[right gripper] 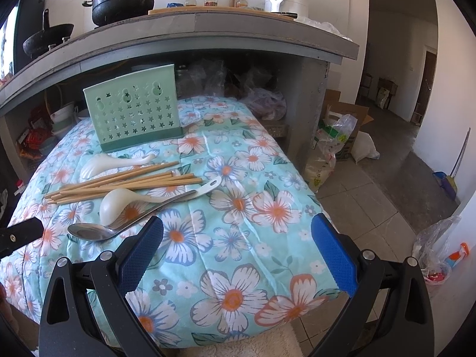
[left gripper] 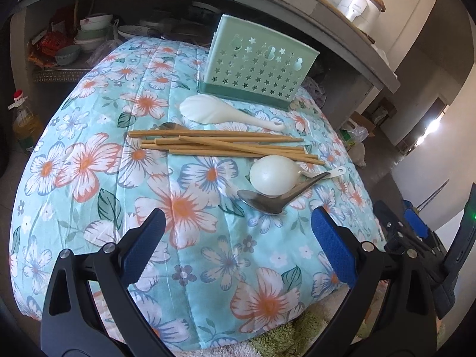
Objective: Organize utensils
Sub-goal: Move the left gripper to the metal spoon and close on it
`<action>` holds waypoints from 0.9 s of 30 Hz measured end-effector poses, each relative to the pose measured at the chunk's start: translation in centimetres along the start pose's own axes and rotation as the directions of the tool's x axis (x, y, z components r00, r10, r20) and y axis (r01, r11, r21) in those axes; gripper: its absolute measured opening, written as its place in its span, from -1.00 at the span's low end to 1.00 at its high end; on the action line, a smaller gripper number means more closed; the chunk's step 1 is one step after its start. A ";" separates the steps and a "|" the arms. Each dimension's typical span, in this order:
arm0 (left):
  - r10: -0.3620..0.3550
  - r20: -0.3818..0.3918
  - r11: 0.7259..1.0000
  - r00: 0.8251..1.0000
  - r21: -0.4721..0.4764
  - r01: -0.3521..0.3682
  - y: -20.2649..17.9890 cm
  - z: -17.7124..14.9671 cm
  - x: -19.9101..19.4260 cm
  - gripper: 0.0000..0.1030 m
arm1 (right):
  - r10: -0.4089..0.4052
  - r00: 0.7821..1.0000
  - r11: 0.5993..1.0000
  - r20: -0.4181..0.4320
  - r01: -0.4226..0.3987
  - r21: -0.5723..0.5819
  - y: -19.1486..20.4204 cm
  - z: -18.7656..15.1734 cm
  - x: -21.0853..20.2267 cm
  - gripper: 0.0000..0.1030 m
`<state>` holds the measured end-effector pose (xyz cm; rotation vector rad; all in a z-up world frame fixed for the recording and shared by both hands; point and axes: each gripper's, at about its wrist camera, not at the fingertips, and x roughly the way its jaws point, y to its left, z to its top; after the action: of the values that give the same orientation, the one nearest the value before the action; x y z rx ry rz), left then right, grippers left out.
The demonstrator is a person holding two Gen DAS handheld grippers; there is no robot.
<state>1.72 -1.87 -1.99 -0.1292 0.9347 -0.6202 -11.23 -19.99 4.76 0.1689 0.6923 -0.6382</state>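
On a floral cloth lie several wooden chopsticks (left gripper: 220, 144) (right gripper: 125, 186) in a loose bundle. A white rice paddle (left gripper: 214, 113) (right gripper: 116, 162) rests between them and a green perforated utensil holder (left gripper: 255, 65) (right gripper: 134, 110). Nearer me, a white ladle (left gripper: 273, 178) (right gripper: 119, 203) lies face down, with a metal spoon (left gripper: 267, 200) (right gripper: 98, 230) against it. My left gripper (left gripper: 238, 238) hangs open and empty short of the spoon. Right of the spoon's handle, my right gripper (right gripper: 238, 244) is open and empty over bare cloth.
The floral cloth (left gripper: 89, 160) (right gripper: 253, 208) covers a small table. Behind it a grey counter (right gripper: 208, 26) overhangs shelves with bowls (left gripper: 92, 32). An oil bottle (left gripper: 25, 122) stands on the floor at left. Bags and boxes (right gripper: 336, 145) sit on the floor at right.
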 end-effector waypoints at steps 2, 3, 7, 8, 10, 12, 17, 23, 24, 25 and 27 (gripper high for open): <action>0.035 -0.031 0.999 0.999 0.037 -0.034 -0.4 0.1 0.9 0.83 | 0.003 1.000 1.000 -0.003 -0.003 0.010 -0.3 0.1 0.1 0.88; 0.042 -0.037 0.997 0.998 0.062 -0.040 -0.6 0.1 1.2 0.83 | 0.004 1.000 1.000 -0.003 -0.004 0.016 -0.4 0.1 0.1 0.88; 0.032 -0.051 0.993 0.998 0.116 -0.026 -1.2 0.5 2.2 0.83 | 0.011 1.000 0.999 0.004 -0.011 0.034 -0.9 0.2 0.0 0.88; 0.016 -0.059 0.994 0.998 0.113 -0.009 -1.2 0.7 2.6 0.83 | 0.015 1.000 0.999 0.003 -0.015 0.037 -0.9 0.1 0.1 0.88; 0.004 -0.097 0.996 0.995 0.092 0.005 -1.0 0.8 3.6 0.83 | 0.026 1.000 0.999 -0.002 -0.026 0.043 -0.9 0.0 0.2 0.88; -0.007 -0.129 0.998 0.992 0.056 0.014 -0.4 0.6 4.8 0.83 | 0.036 0.999 0.998 -0.009 -0.035 0.045 -0.9 -0.1 0.3 0.88; -0.001 -0.115 0.996 0.993 0.083 0.010 -0.3 -0.4 5.4 0.83 | 0.052 0.998 0.997 -0.032 -0.050 0.050 -1.0 -0.6 0.9 0.88; 0.013 -0.144 0.989 0.989 0.146 0.008 -0.6 -0.5 5.8 0.83 | 0.104 0.991 0.993 -0.083 -0.100 0.057 -0.5 -1.4 2.3 0.88; 0.013 -0.150 0.987 0.989 0.158 0.011 -0.5 -0.6 5.8 0.83 | 0.115 0.990 0.992 -0.087 -0.110 0.056 -0.4 -1.5 2.5 0.88; 0.011 -0.152 0.986 0.988 0.165 0.015 -0.5 -0.6 5.8 0.83 | 0.124 0.988 0.991 -0.091 -0.119 0.056 -0.4 -1.7 2.6 0.88; -0.001 -0.149 0.987 0.989 0.160 0.025 -0.4 -0.5 5.5 0.83 | 0.143 0.984 0.989 -0.103 -0.138 0.062 -0.5 -2.0 3.0 0.88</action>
<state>3.59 -5.18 -6.06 0.0562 1.0235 -0.7227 -10.86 -21.13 1.32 0.3020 0.7596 -0.5156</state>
